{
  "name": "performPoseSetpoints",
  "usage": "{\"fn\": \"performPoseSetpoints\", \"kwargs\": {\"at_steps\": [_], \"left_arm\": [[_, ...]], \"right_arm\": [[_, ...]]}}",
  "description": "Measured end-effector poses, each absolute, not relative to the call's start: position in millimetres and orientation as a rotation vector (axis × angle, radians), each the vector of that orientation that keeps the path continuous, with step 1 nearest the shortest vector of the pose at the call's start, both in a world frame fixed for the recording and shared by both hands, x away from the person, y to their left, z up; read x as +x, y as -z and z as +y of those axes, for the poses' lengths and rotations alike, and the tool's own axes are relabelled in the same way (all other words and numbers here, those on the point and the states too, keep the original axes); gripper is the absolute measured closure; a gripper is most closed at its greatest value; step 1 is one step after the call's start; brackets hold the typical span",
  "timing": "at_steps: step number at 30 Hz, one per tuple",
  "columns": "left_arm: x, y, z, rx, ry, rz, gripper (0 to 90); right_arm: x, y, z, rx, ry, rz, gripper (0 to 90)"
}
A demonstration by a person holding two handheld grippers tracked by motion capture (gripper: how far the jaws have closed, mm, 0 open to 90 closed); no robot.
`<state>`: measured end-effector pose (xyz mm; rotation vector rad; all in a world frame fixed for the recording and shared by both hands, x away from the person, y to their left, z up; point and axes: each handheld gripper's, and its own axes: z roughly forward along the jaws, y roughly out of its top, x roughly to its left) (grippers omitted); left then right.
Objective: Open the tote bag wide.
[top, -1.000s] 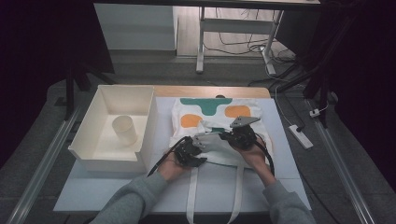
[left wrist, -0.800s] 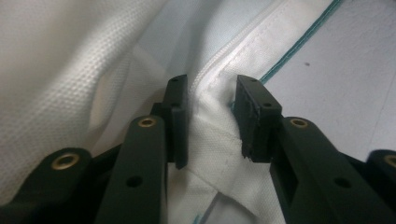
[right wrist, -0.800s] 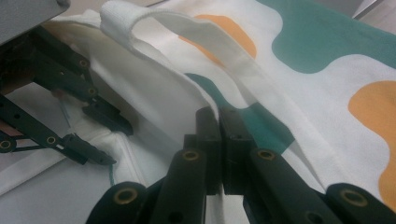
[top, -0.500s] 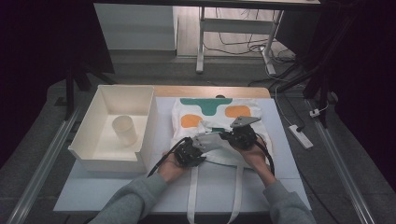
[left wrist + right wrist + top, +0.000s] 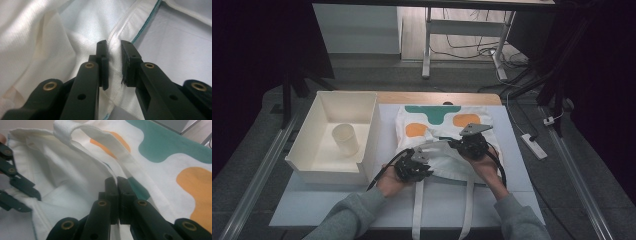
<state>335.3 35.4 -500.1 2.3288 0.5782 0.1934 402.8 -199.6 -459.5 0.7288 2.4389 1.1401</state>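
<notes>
both tools grip the tote bag (image 5: 447,135) lying flat mid-counter (image 5: 512,200), straps toward the person. right tool (image 5: 117,185) is clamped tight on the mouth's upper hem; left tool (image 5: 114,53), jaws just closing, pinches the hem seam alongside, ready to spread it.

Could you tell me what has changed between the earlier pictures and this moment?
The left gripper has just been closing on the hem of the tote bag, which now sits between its jaws, and it lifted slightly. The right gripper stayed clamped on the bag's opening. The white bin and cup are unmoved.
</notes>
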Motion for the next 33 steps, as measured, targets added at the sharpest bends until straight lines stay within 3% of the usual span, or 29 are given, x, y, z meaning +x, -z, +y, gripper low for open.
{"fn": "performPoseSetpoints", "kwargs": {"at_steps": [13, 27, 33], "left_arm": [[301.6, 482.3, 53.3, 2.283, -0.116, 0.464, 77.4], [276.8, 473.2, 75.0, 2.257, -0.054, 0.430, 77.3], [277.1, 482.2, 75.3, 2.278, -0.020, 0.446, 77.1]], "right_arm": [[400.6, 434.3, -211.0, 0.748, -1.195, 2.334, 87.4], [422.5, 418.8, -211.7, 0.776, -1.219, 2.255, 87.4], [440.7, 443.9, -208.5, 0.845, -1.160, 2.333, 87.3]]}}
